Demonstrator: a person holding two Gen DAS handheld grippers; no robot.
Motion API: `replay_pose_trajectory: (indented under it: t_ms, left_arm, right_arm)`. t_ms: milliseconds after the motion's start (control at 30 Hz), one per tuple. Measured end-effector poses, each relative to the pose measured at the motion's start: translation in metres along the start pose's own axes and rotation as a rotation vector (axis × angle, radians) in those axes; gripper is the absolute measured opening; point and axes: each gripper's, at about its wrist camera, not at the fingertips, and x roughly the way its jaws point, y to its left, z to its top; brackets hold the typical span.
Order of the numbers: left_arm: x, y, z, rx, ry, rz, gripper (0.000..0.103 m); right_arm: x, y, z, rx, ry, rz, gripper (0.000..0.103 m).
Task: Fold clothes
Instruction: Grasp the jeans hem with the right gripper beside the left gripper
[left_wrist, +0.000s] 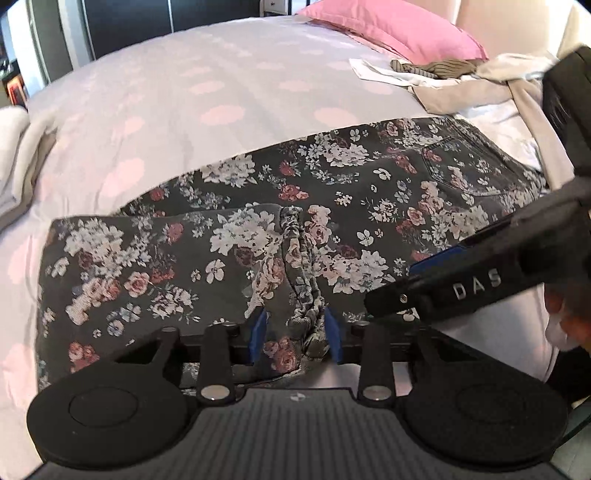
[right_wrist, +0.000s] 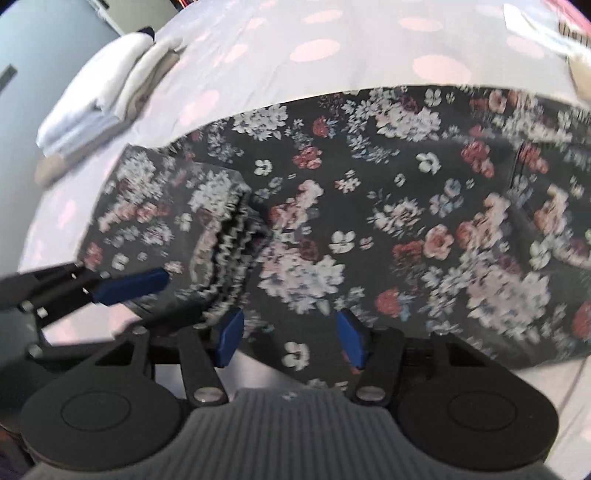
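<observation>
Left gripper jaws clamp the floral trousers' bunched hem; right gripper jaws apart — fabric between, at 6 o'clock on the bed.

"DAS" on right gripper body.

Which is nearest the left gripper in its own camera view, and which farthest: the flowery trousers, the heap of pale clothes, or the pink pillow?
1. Flowery trousers: bunched between the left gripper's fingers.
2. Heap of pale clothes: farther up the bed, to the right.
3. Pink pillow: at the far end, behind the heap.
</observation>
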Motion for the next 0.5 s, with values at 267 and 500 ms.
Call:
replay_pose_trajectory:
  t_ms: [267, 500]
  left_arm:
    - [0.000, 0.018, -0.001, -0.132, -0.001, -0.096, 0.008]
    - [-0.020, 0.018, -0.002, -0.083, -0.005, -0.084, 0.008]
  right_arm:
    - [-0.002, -0.005, -0.003, -0.014, 0.003, 0.008, 0.059]
    - [-0.007, -0.015, -0.007, -0.002, -0.008, 0.008, 0.060]
